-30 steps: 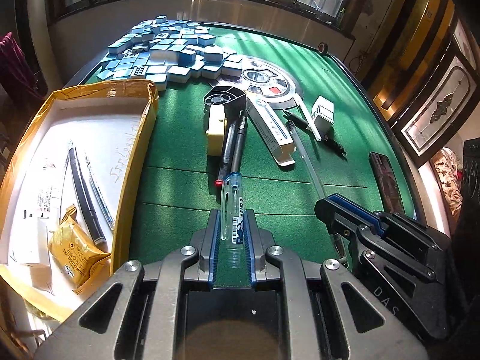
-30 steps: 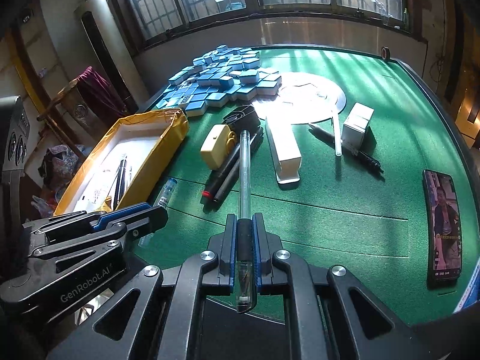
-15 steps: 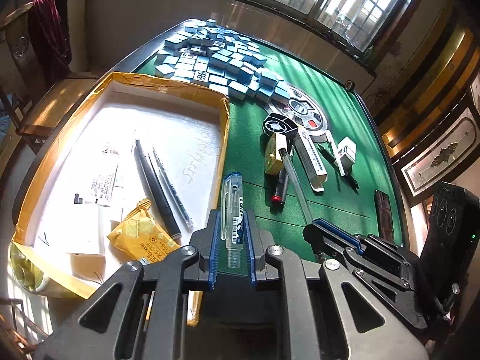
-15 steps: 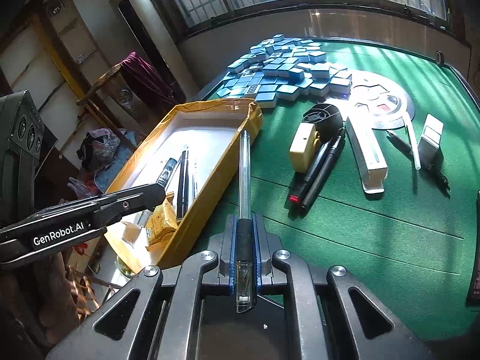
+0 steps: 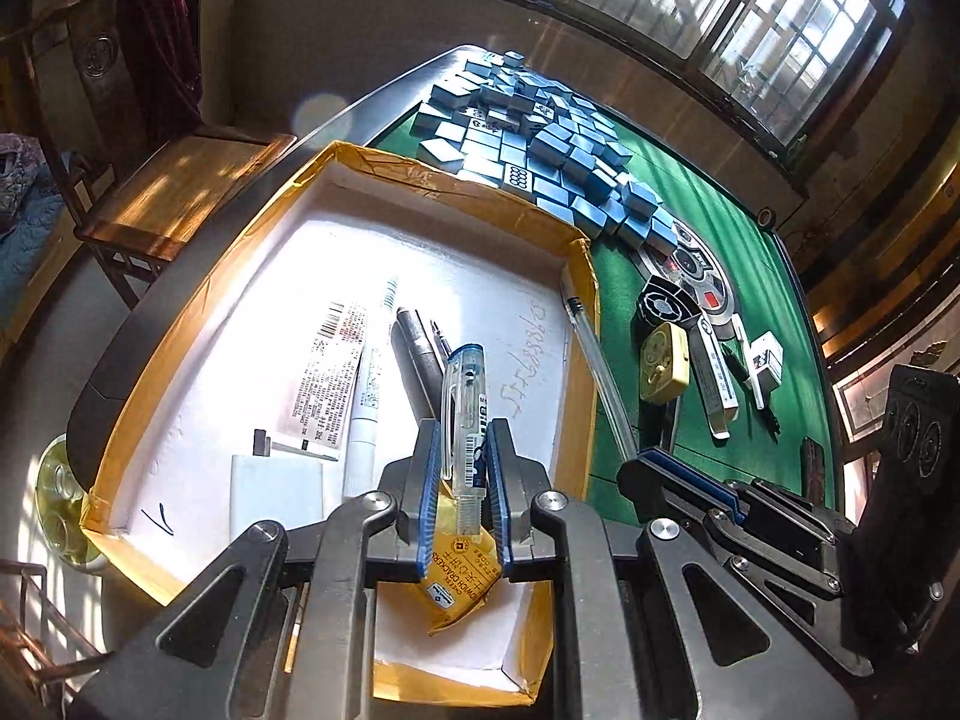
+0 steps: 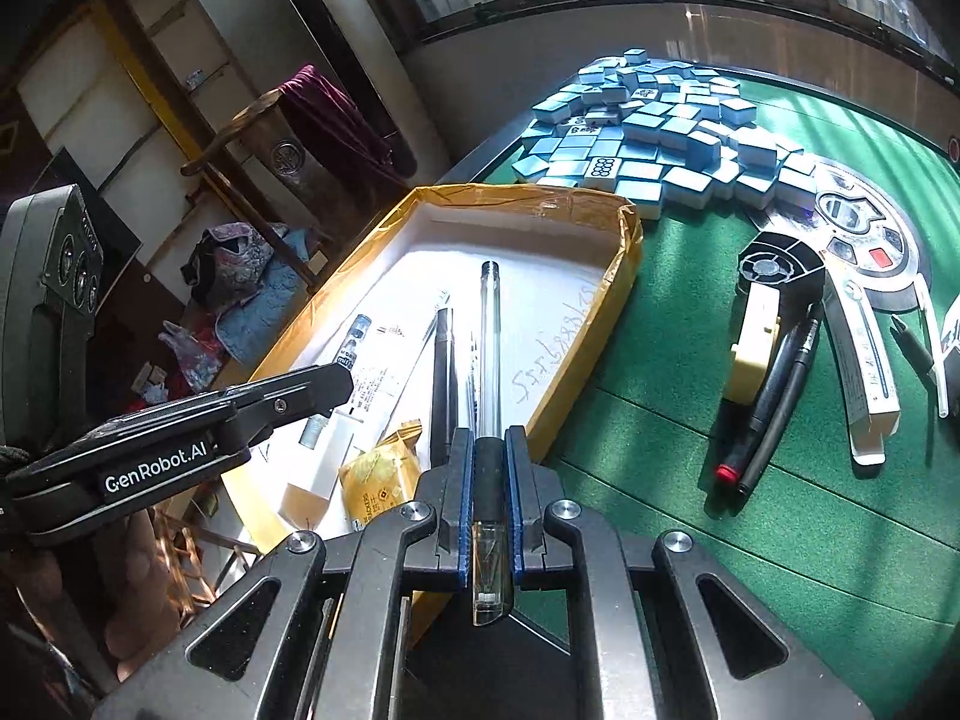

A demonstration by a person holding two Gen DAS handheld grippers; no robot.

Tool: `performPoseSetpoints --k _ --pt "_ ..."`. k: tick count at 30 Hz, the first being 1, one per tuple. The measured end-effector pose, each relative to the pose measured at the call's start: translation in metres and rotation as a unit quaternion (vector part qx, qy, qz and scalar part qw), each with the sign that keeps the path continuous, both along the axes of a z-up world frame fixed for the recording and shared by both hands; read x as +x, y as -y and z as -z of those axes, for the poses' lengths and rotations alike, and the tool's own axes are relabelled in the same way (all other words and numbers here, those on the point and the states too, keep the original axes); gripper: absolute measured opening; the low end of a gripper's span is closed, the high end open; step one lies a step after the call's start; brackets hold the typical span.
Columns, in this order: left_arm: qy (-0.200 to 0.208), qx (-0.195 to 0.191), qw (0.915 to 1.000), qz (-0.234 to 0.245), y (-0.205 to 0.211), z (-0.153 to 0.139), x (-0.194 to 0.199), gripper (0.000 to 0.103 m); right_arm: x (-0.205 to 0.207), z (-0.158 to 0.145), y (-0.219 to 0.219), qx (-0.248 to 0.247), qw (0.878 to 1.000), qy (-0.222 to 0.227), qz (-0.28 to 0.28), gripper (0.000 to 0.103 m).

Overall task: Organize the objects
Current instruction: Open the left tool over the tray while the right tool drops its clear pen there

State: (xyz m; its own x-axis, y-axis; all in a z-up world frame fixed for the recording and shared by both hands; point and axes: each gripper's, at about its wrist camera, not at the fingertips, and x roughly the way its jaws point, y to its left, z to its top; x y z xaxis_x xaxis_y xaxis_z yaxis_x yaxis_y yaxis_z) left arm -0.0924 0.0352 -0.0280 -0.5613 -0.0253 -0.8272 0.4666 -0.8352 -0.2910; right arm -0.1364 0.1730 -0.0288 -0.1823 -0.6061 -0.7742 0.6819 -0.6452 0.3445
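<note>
My left gripper is shut on a clear pen with blue print, held above the white floor of the yellow-edged box. My right gripper is shut on a slim clear pen with a black grip, which points over the same box from its near right wall. In the box lie a black pen, a white marker, a printed slip and a yellow cracker packet. In the right wrist view the left gripper shows from the side over the box.
On the green felt to the right lie two dark pens, a cream-yellow case, a long white box and a black fan-like piece. A heap of blue mahjong tiles sits beyond the box. A wooden chair stands left.
Both grippers have swung left from above the felt to above the box, each keeping its pen. The box now fills the middle of both views.
</note>
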Motion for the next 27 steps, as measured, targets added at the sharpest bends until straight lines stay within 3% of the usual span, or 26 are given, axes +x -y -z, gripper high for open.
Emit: performPoseSetpoints --k 10,27 --pt "0.039 0.038 0.9984 -0.013 0.024 0.040 -0.029 0.013 -0.027 0.023 0.047 0.026 0.999 0.017 -0.017 0.009" --pt "0.078 0.034 0.9954 -0.044 0.043 0.063 -0.037 0.013 -0.040 0.047 0.080 0.090 0.995 -0.005 -0.048 0.009"
